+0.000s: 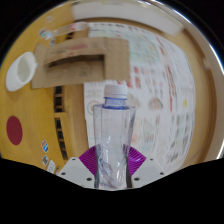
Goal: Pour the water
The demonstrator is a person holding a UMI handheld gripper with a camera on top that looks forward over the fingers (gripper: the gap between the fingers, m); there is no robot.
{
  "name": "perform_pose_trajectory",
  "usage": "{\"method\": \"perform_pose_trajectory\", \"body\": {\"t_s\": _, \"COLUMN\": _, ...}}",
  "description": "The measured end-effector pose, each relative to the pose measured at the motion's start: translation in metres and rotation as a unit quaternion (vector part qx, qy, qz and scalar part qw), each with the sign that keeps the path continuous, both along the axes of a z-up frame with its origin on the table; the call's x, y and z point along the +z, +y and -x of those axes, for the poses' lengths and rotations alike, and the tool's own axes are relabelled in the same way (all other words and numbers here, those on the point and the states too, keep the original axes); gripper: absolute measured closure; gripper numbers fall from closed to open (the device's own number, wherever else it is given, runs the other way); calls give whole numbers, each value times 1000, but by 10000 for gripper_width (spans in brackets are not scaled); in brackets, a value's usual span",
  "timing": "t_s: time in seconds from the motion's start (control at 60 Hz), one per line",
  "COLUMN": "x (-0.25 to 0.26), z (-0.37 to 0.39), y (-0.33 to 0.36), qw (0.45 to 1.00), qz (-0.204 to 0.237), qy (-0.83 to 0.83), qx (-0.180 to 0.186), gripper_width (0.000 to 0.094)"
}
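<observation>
The gripper (pixel 112 170) had its two fingers closed on a clear plastic bottle (pixel 113 135), the purple pads (pixel 92 160) pressed against its lower sides from left and right. The bottle stood upright between them, its white cap (pixel 116 93) on and a pale blue ring just under it. Its base was cut off from sight below the fingers, so what it rested on, if anything, could not be seen. Whether there was water inside was hard to make out; the walls were see-through and only glints showed.

Behind the bottle lay a wooden table (pixel 30 105). Beyond the bottle's cap, a brown cardboard box (pixel 88 62) sat on that table, with a white label on its side whose print was too small to read. To the left of the box and well apart from the bottle stood a white cup (pixel 21 70), seen from above. Nearer, to the left of the bottle's lower half, a round dark red thing (pixel 15 129) lay on the table, partly cut off; I could not tell what it was. To the right of the bottle and behind it stretched a sheet of paper (pixel 165 95) covered in small printed pictures and text, none of it legible.
</observation>
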State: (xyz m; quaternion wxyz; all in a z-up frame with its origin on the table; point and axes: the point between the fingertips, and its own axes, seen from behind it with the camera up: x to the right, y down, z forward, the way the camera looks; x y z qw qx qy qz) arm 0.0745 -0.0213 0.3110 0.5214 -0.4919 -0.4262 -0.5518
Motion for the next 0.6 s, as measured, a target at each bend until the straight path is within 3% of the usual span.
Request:
{"method": "perform_pose_trajectory", "body": {"t_s": 0.083, "x": -19, "z": 47, "y": 9, "qw": 994, "qz": 24, "qy": -103, "qx": 22, "gripper_width": 581}}
{"method": "perform_pose_trajectory", "body": {"t_s": 0.3, "x": -88, "z": 104, "y": 25, "qw": 951, "qz": 83, "qy": -295, "qx": 38, "gripper_width": 583}}
{"method": "perform_pose_trajectory", "body": {"t_s": 0.467, "x": -116, "z": 126, "y": 26, "qw": 930, "qz": 94, "qy": -347, "qx": 74, "gripper_width": 582}}
{"method": "perform_pose_trajectory", "body": {"t_s": 0.6, "x": -106, "z": 128, "y": 21, "qw": 943, "qz": 90, "qy": -309, "qx": 81, "gripper_width": 583}}
